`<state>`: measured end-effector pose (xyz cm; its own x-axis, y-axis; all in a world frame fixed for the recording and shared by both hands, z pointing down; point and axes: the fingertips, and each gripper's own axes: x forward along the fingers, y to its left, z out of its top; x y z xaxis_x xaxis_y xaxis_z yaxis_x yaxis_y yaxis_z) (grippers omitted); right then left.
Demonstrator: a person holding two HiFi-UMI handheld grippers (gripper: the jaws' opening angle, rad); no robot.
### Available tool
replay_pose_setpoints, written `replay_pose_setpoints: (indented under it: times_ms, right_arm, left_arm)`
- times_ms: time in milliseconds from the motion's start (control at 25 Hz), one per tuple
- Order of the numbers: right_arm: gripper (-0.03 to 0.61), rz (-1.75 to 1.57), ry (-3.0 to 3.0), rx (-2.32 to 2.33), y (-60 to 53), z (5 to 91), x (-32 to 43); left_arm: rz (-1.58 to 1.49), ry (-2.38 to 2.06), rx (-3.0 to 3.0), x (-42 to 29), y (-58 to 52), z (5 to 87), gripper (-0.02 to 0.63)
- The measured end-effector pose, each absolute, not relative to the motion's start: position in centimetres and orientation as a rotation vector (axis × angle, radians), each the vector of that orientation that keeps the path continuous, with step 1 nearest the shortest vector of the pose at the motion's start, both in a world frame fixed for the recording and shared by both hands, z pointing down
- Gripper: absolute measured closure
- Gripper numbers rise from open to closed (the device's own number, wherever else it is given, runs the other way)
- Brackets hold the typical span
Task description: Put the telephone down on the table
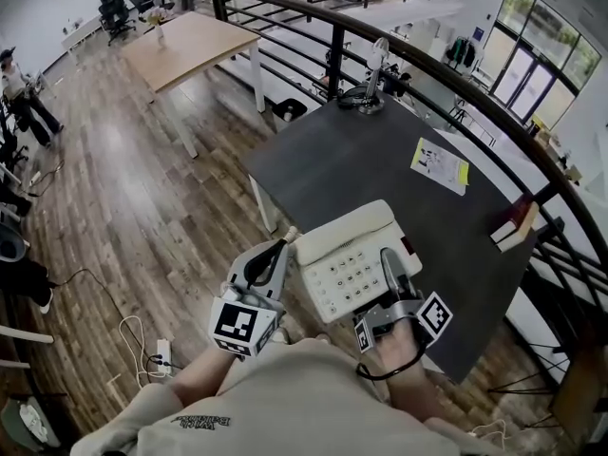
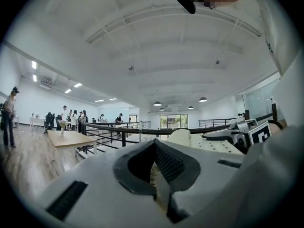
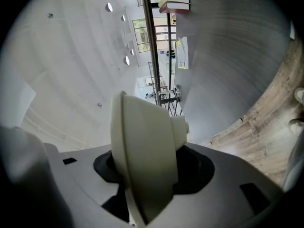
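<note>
Cream telephone point(image 1: 353, 259) — keypad up, handset cradled — at the table's point(image 1: 380, 160) near edge.

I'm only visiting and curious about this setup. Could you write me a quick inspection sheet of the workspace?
Surface: dark table, matte top.
Job's things: cream phone, held at the table's near edge; cannot tell whether it touches the top.
Clutter: paper on the table; books at its right edge; stand at its far corner.
Grippers: left gripper shut on the phone's left edge; right gripper shut on its right side.
Cables: white cable and power strip on the floor.
Surroundings: railing behind the table, wooden table, people standing far off.
</note>
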<state>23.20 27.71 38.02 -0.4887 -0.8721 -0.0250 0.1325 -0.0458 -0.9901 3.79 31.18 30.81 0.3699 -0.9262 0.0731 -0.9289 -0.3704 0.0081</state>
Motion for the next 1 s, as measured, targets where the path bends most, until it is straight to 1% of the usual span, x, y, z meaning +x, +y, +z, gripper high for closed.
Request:
replay_pose_setpoints:
  times_ms: [400, 800, 1000]
  right_arm:
    - [0.339, -1.671, 1.474, -0.817, 27.7, 38.6, 24.9]
    - [0.339, -1.706, 1.51, -0.746, 26.8, 38.8, 26.9]
    - [0.339, -1.715, 1.536, -0.725, 25.5, 38.6, 26.8]
  left_arm:
    - [0.124, -1.755, 2.541, 5.6, 30.9, 31.2, 0.611]
    - [0.148, -1.887, 2.475, 7.3, 31.3, 31.4, 0.611]
    - [0.149, -1.938, 2.456, 7.2, 31.3, 31.1, 0.611]
